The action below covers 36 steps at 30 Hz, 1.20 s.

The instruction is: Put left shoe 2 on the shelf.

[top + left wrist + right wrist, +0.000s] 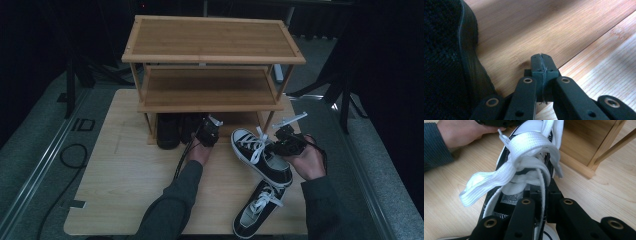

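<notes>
The right gripper (541, 202) view shows its jaws clamped on the sneaker (260, 155) collar, at the worktop's (125, 175) three o'clock. The left gripper's (541, 67) jaws are pressed together, empty, beside a black shoe (446, 62).

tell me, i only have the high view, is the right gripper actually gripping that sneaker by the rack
observer: Yes. The right gripper is shut on the black edge of the sneaker, right beside its white laces.
operator: and the left one, anything in it
observer: No. The left gripper is shut with nothing between its jaws.
operator: what's beside it
observer: A black shoe standing on the rack's bottom shelf, at the left of the left gripper view.
</notes>
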### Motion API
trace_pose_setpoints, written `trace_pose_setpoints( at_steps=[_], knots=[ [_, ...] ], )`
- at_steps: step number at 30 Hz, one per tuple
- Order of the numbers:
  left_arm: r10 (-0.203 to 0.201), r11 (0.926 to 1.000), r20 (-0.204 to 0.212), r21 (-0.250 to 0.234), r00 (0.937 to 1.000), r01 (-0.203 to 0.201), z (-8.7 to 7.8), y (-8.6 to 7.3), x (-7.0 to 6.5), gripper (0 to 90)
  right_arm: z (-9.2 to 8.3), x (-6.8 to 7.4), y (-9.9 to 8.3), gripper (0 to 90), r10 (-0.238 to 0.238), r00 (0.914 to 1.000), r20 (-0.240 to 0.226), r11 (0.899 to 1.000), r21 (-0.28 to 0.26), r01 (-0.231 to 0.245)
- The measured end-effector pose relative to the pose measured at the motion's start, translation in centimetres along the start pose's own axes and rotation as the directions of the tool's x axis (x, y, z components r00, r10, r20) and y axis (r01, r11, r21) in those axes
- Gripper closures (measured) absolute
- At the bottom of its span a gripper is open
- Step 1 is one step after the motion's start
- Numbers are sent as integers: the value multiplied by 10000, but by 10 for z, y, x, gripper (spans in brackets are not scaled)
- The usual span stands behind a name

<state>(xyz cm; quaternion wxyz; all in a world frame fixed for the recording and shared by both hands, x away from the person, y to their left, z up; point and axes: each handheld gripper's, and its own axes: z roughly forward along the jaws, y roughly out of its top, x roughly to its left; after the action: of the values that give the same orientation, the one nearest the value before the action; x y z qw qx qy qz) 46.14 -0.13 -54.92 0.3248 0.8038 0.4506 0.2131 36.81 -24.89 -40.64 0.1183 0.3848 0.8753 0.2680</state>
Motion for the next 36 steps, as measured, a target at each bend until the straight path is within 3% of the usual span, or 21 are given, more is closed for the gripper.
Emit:
trace_pose_setpoints(
  at_steps=[12,22,29,36],
  knots=[
    [-45,9999,60,157,10000,45,-1,0,-1,900,-3,1,2,877,-38,10000,-28,9999,-100,38],
    [128,9997,131,222,9998,-130,-7,-6,-3,900,-13,6,8,877,-348,9993,-145,9989,-316,344],
    [247,9997,179,31,9995,-248,-10,-11,-4,900,-16,4,8,878,-478,9986,-243,9982,-381,468],
    [282,9996,259,-16,9993,-282,-12,-14,-5,900,-28,1,9,878,-834,9942,-685,9949,-627,792]
  ],
)
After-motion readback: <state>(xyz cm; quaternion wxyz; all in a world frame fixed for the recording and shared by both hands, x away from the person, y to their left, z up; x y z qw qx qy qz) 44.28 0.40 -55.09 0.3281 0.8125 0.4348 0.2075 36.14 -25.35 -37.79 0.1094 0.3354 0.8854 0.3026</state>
